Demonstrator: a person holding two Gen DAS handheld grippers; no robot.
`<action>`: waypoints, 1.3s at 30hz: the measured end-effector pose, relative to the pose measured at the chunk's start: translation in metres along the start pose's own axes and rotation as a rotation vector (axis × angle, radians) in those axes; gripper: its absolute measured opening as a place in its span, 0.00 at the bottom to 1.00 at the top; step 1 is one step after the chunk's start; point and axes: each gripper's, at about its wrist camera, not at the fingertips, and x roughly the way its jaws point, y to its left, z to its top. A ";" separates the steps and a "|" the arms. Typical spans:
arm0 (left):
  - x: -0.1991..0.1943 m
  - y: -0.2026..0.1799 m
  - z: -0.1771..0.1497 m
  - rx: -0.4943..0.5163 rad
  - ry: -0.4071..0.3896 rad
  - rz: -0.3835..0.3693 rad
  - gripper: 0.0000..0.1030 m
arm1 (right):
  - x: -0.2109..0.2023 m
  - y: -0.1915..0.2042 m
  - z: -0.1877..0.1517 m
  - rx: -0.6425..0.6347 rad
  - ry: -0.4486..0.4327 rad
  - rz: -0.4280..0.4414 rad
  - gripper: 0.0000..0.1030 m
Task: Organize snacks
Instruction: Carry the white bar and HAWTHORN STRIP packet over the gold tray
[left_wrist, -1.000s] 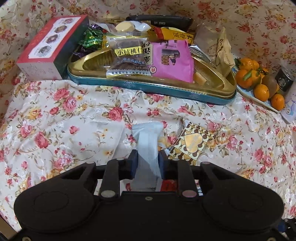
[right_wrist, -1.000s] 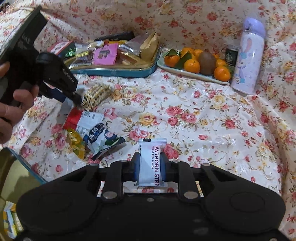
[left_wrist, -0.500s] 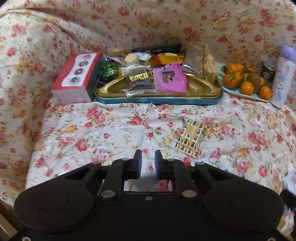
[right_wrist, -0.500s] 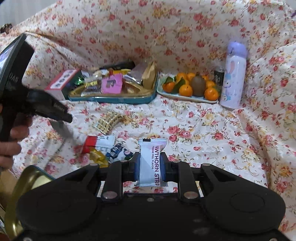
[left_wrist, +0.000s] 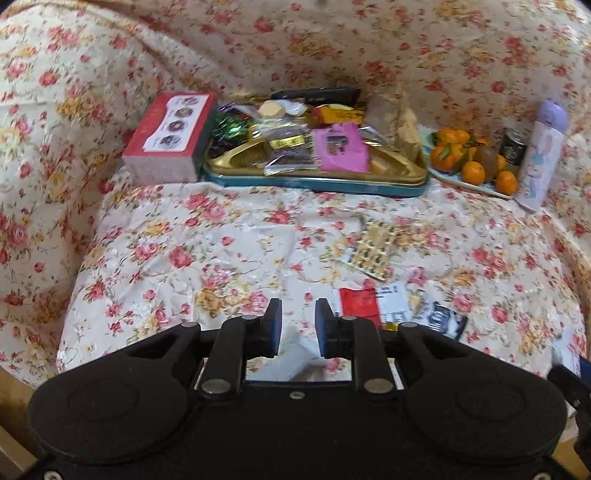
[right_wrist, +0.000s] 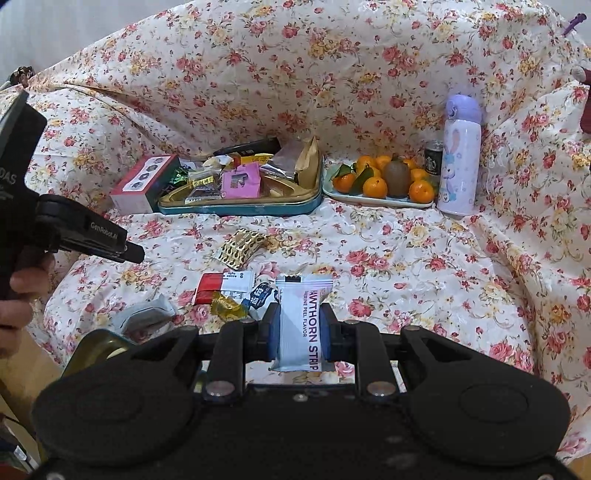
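Observation:
My right gripper (right_wrist: 298, 317) is shut on a white hawthorn strip packet (right_wrist: 301, 332), held upright above the floral cloth. My left gripper (left_wrist: 297, 314) hangs over the cloth with its jaws opening and nothing between them. In the right wrist view the left gripper (right_wrist: 131, 254) is at the left, in a person's hand. A pale packet (right_wrist: 147, 314) lies on the cloth beneath it. A gold and teal tin tray (left_wrist: 314, 184) at the back holds several snacks, with a red box (left_wrist: 166, 136) at its left. A gold patterned packet (right_wrist: 240, 247) and a red-white packet (right_wrist: 221, 284) lie loose.
A plate of oranges (right_wrist: 376, 201), a dark can (right_wrist: 433, 158) and a lilac rabbit bottle (right_wrist: 460, 155) stand at the back right. A gold tin lid (right_wrist: 99, 350) shows at the lower left. The cloth rises into walls at the back and sides.
Both grippers have risen and drawn back from the cloth. The left gripper has let go of the pale packet, which now lies on the cloth. The right still grips the hawthorn packet.

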 end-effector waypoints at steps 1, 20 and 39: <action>0.002 0.002 -0.001 0.002 0.007 -0.001 0.29 | 0.000 0.000 -0.001 0.006 0.003 0.003 0.21; 0.047 -0.001 -0.044 0.286 0.088 -0.065 0.46 | 0.020 0.002 -0.008 0.006 0.085 0.046 0.21; 0.035 -0.005 -0.035 0.142 0.086 0.002 0.27 | 0.017 0.006 -0.005 0.049 0.078 0.061 0.21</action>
